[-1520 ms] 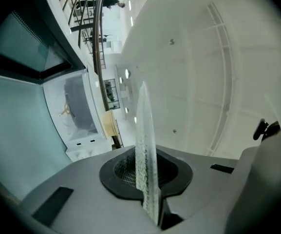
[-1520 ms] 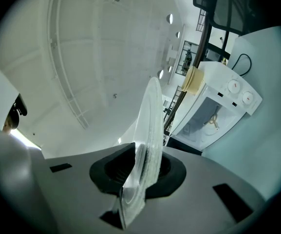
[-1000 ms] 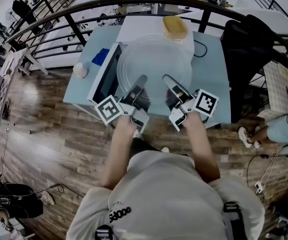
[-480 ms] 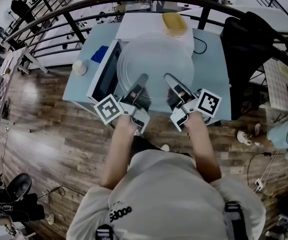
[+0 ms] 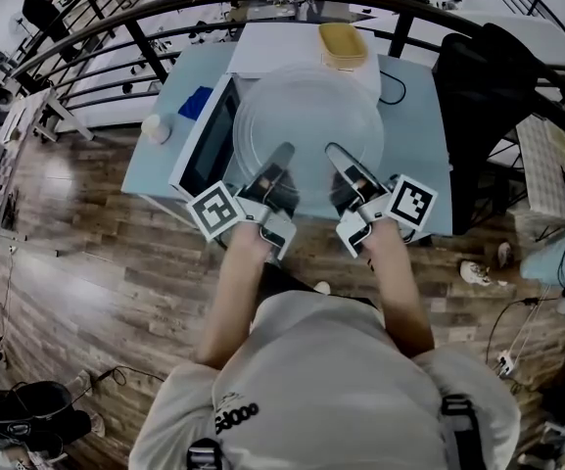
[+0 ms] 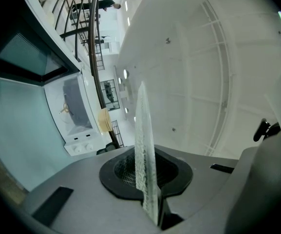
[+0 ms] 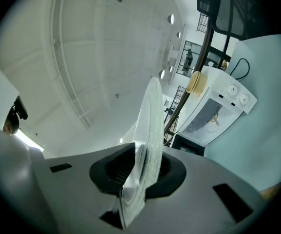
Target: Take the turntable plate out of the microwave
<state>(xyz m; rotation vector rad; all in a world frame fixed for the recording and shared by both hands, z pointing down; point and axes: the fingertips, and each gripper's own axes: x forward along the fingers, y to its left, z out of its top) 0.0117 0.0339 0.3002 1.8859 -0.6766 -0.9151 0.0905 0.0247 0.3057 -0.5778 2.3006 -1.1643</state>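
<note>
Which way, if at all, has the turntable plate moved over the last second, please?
No, it has not visibly moved: the turntable plate keeps its far rim just short of the yellow container on the microwave, as before.

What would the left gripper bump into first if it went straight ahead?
The left gripper grips the glass turntable plate, which would travel along. Beyond it, the line seems to pass over the microwave toward the dark railing; depth is unclear.

One microwave [image 5: 272, 52]; one plate [image 5: 306, 106] in front of it, one bowl [image 5: 344, 45] on it, one cup [image 5: 157, 127] and one cloth [image 5: 195, 104] left of it. Two grippers: left gripper [image 5: 281, 152], right gripper [image 5: 333, 151].
</note>
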